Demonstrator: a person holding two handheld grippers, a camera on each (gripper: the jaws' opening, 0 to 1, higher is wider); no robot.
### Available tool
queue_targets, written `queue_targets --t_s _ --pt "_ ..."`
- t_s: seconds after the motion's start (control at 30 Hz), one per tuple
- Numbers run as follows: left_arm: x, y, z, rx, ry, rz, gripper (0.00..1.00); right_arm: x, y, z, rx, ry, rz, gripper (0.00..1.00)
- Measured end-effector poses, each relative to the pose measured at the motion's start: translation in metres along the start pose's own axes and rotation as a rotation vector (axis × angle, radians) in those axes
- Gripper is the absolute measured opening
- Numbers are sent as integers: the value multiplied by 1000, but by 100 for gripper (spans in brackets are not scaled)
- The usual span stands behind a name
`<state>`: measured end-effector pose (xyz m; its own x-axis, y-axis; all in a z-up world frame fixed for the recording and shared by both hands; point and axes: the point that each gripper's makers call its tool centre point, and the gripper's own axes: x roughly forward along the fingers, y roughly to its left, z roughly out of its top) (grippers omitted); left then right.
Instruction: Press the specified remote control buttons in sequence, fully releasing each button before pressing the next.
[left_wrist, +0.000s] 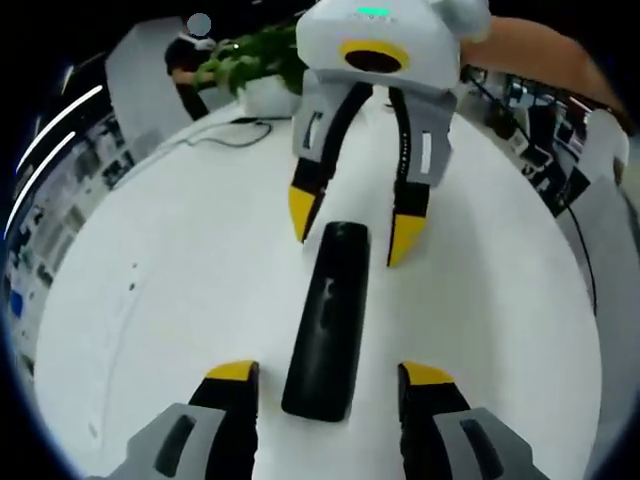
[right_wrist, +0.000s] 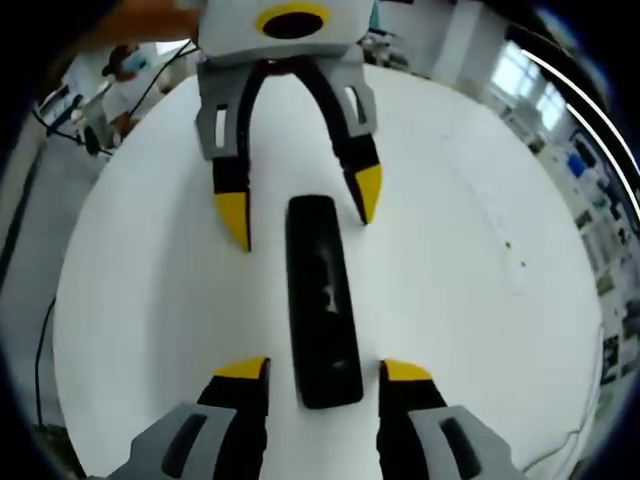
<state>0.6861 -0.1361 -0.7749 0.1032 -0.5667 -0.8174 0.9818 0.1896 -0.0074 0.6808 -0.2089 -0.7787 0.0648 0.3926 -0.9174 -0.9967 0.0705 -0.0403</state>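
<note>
A long black remote control (left_wrist: 327, 318) lies flat on the white round table (left_wrist: 160, 300), running lengthwise between the two grippers. My left gripper (left_wrist: 328, 374) stands open at its near end, yellow tips on either side of the remote and apart from it. Facing it, my right gripper (left_wrist: 350, 225) comes in from the top with its tips spread around the far end. In the right gripper view the remote (right_wrist: 322, 298) lies the same way: my right gripper (right_wrist: 322, 372) is open around the near end and the left gripper (right_wrist: 300, 205) straddles the far end.
A potted green plant (left_wrist: 250, 62) and a thin cable (left_wrist: 235, 135) sit at the table's far edge, with a person (left_wrist: 185, 60) standing behind. Desks and equipment (left_wrist: 540, 140) line the room at the right. Another person (right_wrist: 125, 70) is beyond the table edge.
</note>
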Motion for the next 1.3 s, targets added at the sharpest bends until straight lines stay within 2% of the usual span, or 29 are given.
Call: queue_targets --t_s 0.23,0.4,0.53,0.7,0.87,1.3 --pt "0 0 0 10 13 -14 53 2 3 -1 15 17 45 35" --pt "0 -2 0 26 37 -23 50 2 2 -1 6 26 44 34" --pt "1 -4 1 43 46 -33 44 2 3 0 -1 29 47 32" --pt "0 0 0 51 57 -27 28 2 -3 -1 -23 39 43 22" --pt "0 1 -1 50 66 -23 25 1 -3 0 -22 46 40 22" --pt "-1 -1 -1 35 81 -13 24 -2 1 1 -36 51 24 21"
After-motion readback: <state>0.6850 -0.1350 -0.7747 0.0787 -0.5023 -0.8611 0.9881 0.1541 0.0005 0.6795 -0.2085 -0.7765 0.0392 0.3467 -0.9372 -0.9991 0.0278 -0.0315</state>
